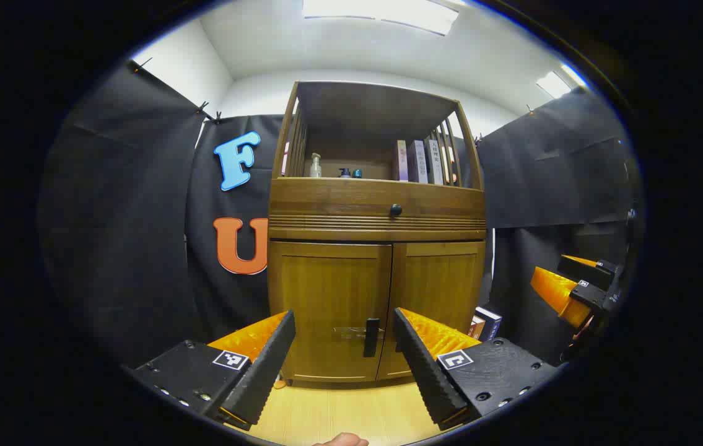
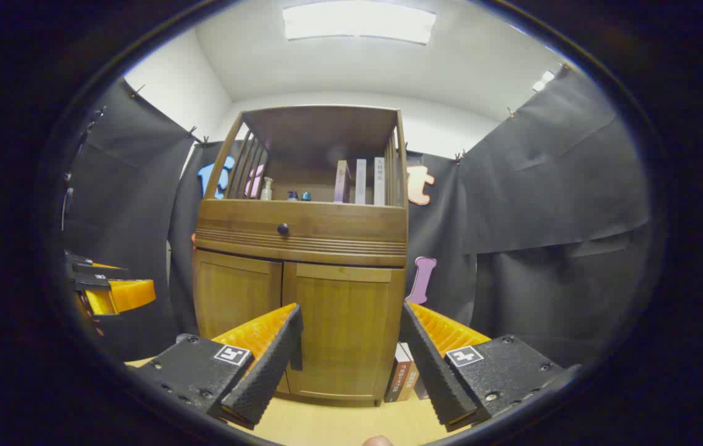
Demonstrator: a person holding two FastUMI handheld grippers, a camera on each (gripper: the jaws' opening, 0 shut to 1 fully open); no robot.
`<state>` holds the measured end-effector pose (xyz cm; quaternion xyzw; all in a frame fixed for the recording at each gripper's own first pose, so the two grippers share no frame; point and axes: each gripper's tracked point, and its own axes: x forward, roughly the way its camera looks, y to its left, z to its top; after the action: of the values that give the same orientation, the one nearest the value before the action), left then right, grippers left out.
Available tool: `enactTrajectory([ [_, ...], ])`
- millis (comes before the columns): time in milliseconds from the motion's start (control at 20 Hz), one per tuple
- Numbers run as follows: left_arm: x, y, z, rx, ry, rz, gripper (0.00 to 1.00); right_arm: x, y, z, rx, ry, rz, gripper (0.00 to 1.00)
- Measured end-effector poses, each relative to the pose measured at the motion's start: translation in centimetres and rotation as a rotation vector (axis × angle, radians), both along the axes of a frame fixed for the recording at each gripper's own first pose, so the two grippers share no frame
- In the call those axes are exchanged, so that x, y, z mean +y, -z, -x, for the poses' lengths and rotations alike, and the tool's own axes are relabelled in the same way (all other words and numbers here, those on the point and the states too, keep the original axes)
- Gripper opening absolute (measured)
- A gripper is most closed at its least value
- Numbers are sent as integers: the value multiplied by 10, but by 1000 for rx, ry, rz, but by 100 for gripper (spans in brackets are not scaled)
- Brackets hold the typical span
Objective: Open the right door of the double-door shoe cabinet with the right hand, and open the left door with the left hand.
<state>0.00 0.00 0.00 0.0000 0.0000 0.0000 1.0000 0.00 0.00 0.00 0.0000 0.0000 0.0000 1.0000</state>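
Two closed doors, two spread grippers facing one wooden shoe cabinet.

Left gripper view: the left gripper (image 1: 344, 356) is released, holding nothing, before the cabinet (image 1: 376, 248); its left door (image 1: 326, 306) and right door (image 1: 441, 291) are flat grained panels, with one dark bar handle (image 1: 371, 337), one round drawer knob (image 1: 395, 210), three bottles (image 1: 332, 168).
Right gripper view: the right gripper (image 2: 351, 353) is likewise released before the right door (image 2: 342, 328); three upright books (image 2: 360, 181) stand above.

Books (image 2: 402, 379) on floor (image 2: 339, 424) right of cabinet (image 2: 301, 310).

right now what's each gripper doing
left gripper: open, holding nothing, short of the closed cabinet
right gripper: open, holding nothing
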Motion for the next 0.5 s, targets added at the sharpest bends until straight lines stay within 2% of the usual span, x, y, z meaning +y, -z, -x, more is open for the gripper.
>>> enactTrajectory([
  [50,-1,0,-2,0,0,-5,95,-1,3,-1,4,0,-1,100],
  [500,4,3,-11,2,-47,19,95,-6,19,-15,30,-11,-37,100],
])
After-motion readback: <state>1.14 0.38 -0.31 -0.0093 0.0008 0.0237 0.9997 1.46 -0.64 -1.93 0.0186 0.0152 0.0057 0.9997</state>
